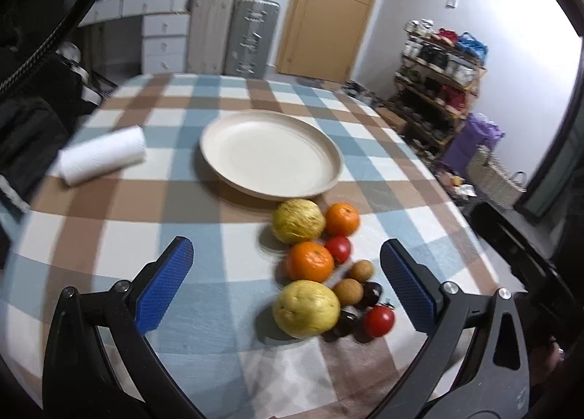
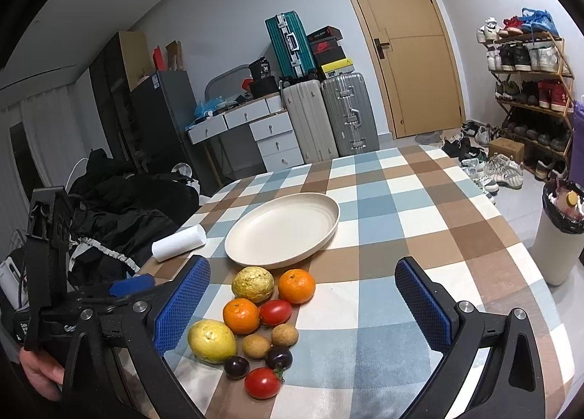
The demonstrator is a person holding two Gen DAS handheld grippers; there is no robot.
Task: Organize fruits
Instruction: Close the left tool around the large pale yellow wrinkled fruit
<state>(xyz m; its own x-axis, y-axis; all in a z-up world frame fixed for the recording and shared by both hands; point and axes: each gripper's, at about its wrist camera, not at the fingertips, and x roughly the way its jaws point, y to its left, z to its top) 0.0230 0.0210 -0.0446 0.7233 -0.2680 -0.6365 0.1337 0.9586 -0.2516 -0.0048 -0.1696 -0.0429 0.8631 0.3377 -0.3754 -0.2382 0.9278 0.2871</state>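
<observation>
An empty cream plate (image 1: 272, 154) (image 2: 283, 229) rests mid-table on the checked cloth. In front of it lies a cluster of fruit: two yellow fruits (image 1: 306, 308) (image 2: 211, 340), two oranges (image 1: 310, 261) (image 2: 241, 316), two red tomatoes (image 1: 379, 321) (image 2: 262, 383), two brown longans (image 1: 348, 291) (image 2: 256, 346) and two dark plums (image 1: 345, 323) (image 2: 236, 367). My left gripper (image 1: 286, 285) hangs open just above the near fruit, holding nothing. My right gripper (image 2: 303, 307) is open over the same cluster, also holding nothing. The left gripper's body (image 2: 54, 273) shows at the right wrist view's left edge.
A white paper roll (image 1: 102, 155) (image 2: 179, 242) lies left of the plate. Dark clothing (image 2: 120, 207) is piled off the table's left side. A white bin (image 2: 558, 233) with a black liner stands right of the table. Suitcases, drawers, a door and shoe racks stand behind.
</observation>
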